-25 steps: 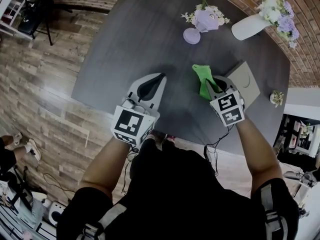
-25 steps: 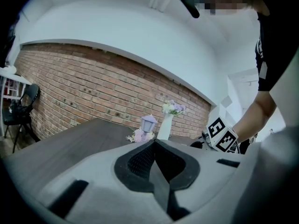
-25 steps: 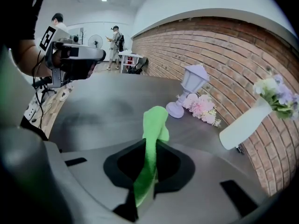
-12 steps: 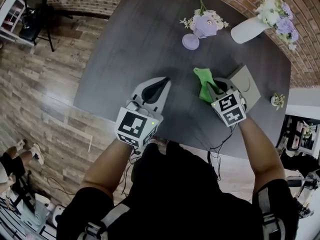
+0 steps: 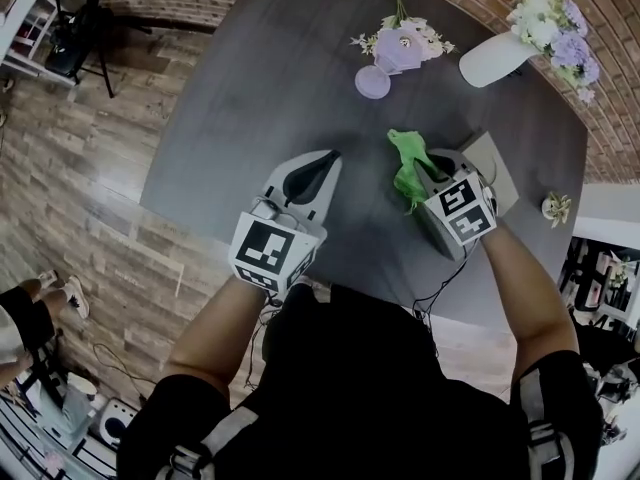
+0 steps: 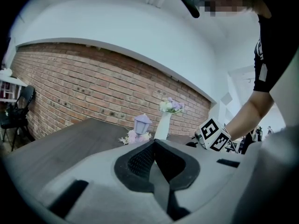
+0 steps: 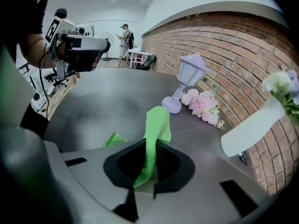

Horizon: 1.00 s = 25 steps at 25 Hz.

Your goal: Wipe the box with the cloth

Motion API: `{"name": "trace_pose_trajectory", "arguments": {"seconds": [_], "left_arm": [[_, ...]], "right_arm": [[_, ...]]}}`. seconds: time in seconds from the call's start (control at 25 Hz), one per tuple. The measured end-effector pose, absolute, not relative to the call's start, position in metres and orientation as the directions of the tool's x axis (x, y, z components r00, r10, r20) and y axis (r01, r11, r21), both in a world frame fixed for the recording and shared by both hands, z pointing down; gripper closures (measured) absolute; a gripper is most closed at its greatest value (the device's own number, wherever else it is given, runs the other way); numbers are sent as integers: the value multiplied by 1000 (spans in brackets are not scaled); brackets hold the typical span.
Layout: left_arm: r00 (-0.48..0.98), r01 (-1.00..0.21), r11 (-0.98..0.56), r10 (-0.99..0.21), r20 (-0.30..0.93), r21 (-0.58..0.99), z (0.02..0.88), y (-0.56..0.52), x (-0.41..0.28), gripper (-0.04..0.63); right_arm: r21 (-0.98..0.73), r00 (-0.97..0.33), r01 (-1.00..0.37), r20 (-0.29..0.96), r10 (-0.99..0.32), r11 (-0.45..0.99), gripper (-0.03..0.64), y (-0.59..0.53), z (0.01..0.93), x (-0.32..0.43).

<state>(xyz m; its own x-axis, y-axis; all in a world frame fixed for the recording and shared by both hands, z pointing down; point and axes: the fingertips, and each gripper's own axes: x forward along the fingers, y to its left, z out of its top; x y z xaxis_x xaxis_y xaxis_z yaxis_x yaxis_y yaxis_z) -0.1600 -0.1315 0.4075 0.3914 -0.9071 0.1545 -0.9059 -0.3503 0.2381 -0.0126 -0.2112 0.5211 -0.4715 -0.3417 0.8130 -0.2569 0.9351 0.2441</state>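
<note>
My right gripper (image 5: 420, 171) is shut on a bright green cloth (image 5: 406, 164), which hangs bunched from the jaws just above the dark table (image 5: 260, 88). In the right gripper view the cloth (image 7: 155, 124) rises out of the closed jaws (image 7: 147, 148). The flat beige box (image 5: 500, 166) lies on the table directly right of this gripper, partly hidden by it. My left gripper (image 5: 328, 158) hovers over the table's near left part, shut, with nothing between its jaws (image 6: 154, 146).
A lavender lantern (image 5: 385, 60) with pink flowers and a white vase of flowers (image 5: 497, 53) stand at the table's far side. A small potted plant (image 5: 553, 206) sits near the right edge. Wooden floor (image 5: 90, 188) lies left of the table.
My right gripper has tilted and lifted the cloth, which now hangs bunched instead of lying spread. The left gripper has shifted slightly right and forward.
</note>
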Motion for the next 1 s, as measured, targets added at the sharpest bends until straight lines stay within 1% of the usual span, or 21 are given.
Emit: {"name": "trace_pose_trajectory", "arguments": {"seconds": [0.6, 1.0], "left_arm": [[347, -928, -305, -917, 199, 213, 412, -150, -122, 586], [342, -933, -303, -914, 217, 194, 412, -153, -105, 586]], "right_arm": [[248, -477, -187, 823, -309, 950, 578, -261, 528, 18], [258, -415, -237, 844, -338, 936, 578, -305, 529, 48]]}}
